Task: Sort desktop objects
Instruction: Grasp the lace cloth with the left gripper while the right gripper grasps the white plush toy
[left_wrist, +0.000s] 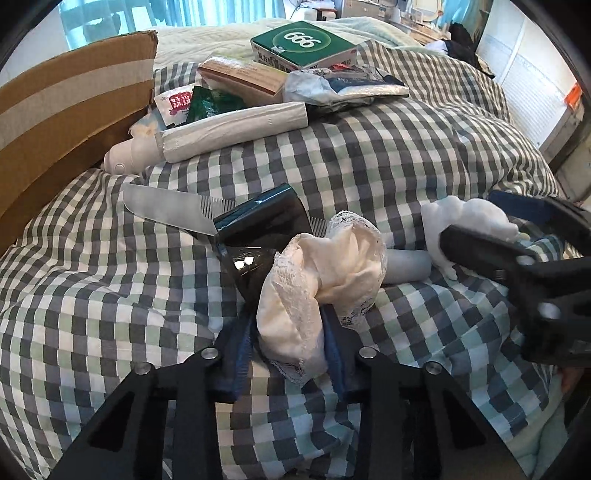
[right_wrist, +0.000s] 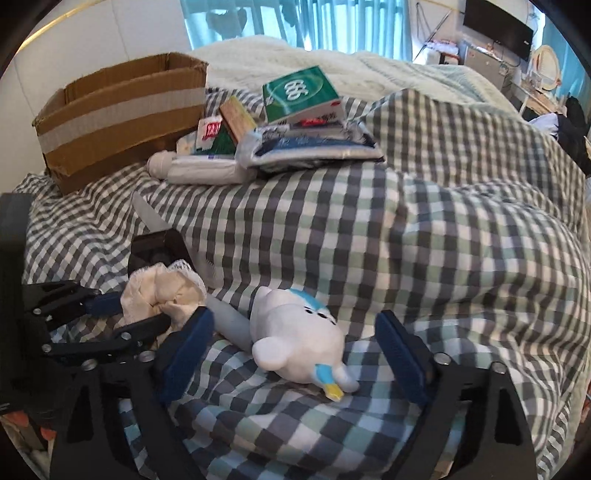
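Note:
My left gripper (left_wrist: 290, 349) is shut on a cream lace cloth (left_wrist: 321, 273), bunched between its blue pads on the checked quilt; the cloth also shows in the right wrist view (right_wrist: 162, 291). My right gripper (right_wrist: 295, 345) is open, its pads on either side of a white plush toy (right_wrist: 295, 332) with blue and yellow marks, not touching it. In the left wrist view the toy (left_wrist: 465, 221) lies at the right with the right gripper (left_wrist: 517, 236) around it. A black shiny object (left_wrist: 266, 221) and a metal comb (left_wrist: 166, 206) lie just beyond the cloth.
An open cardboard box (left_wrist: 74, 110) stands at the back left. Beside it lie a white wrapped roll (left_wrist: 229, 129), sachets (left_wrist: 177, 101), a brown box (left_wrist: 240, 75), a silver pouch (left_wrist: 343, 86) and a green box marked 999 (left_wrist: 303, 44). A grey tube (left_wrist: 406, 262) lies by the toy.

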